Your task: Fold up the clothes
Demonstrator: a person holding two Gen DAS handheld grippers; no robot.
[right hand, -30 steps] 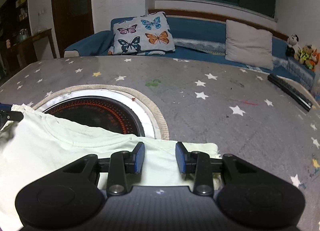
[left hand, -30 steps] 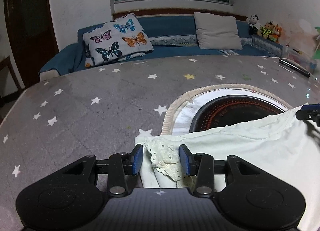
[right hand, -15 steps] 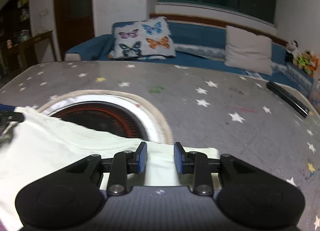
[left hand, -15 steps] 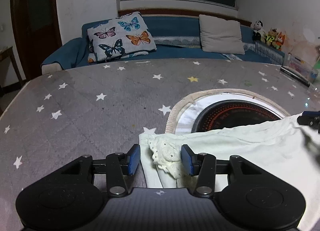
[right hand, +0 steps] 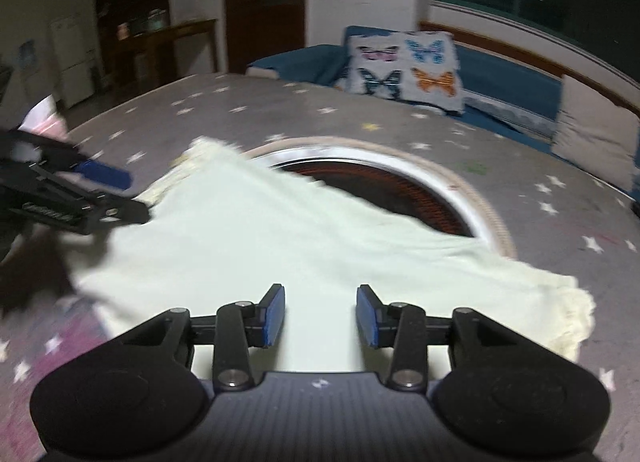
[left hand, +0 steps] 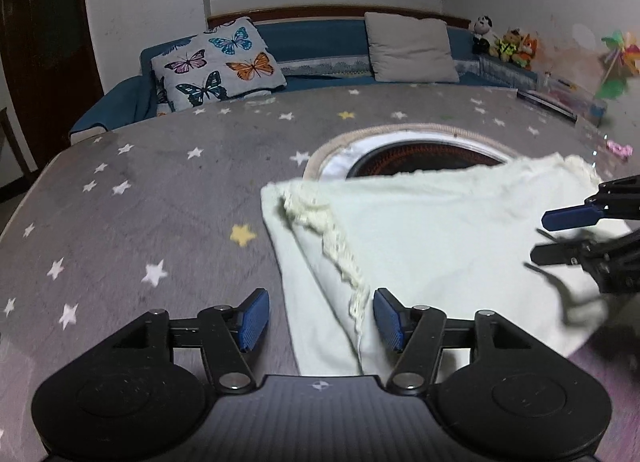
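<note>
A pale cream garment (left hand: 432,230) with lace trim lies spread on the grey star-print tablecloth (left hand: 160,202), its far edge over the round opening. My left gripper (left hand: 322,320) is open, hovering over the garment's lace-edged left side with nothing pinched. In the right wrist view the garment (right hand: 260,230) fills the middle, and my right gripper (right hand: 321,316) is open above its near edge. Each gripper shows in the other's view: the right gripper (left hand: 560,236) at the cloth's right end, the left gripper (right hand: 116,192) at its left end.
A round opening with a dark, red-ringed burner (left hand: 424,152) sits in the table's middle, rimmed in beige. A sofa with a butterfly pillow (left hand: 216,62) and a grey cushion (left hand: 412,48) runs behind. A black bar (left hand: 548,104) lies at the far right edge.
The left gripper's fingers opened wider and let the lace sleeve go. Both grippers drew back and rose, and the garment now lies flatter with more of it in view.
</note>
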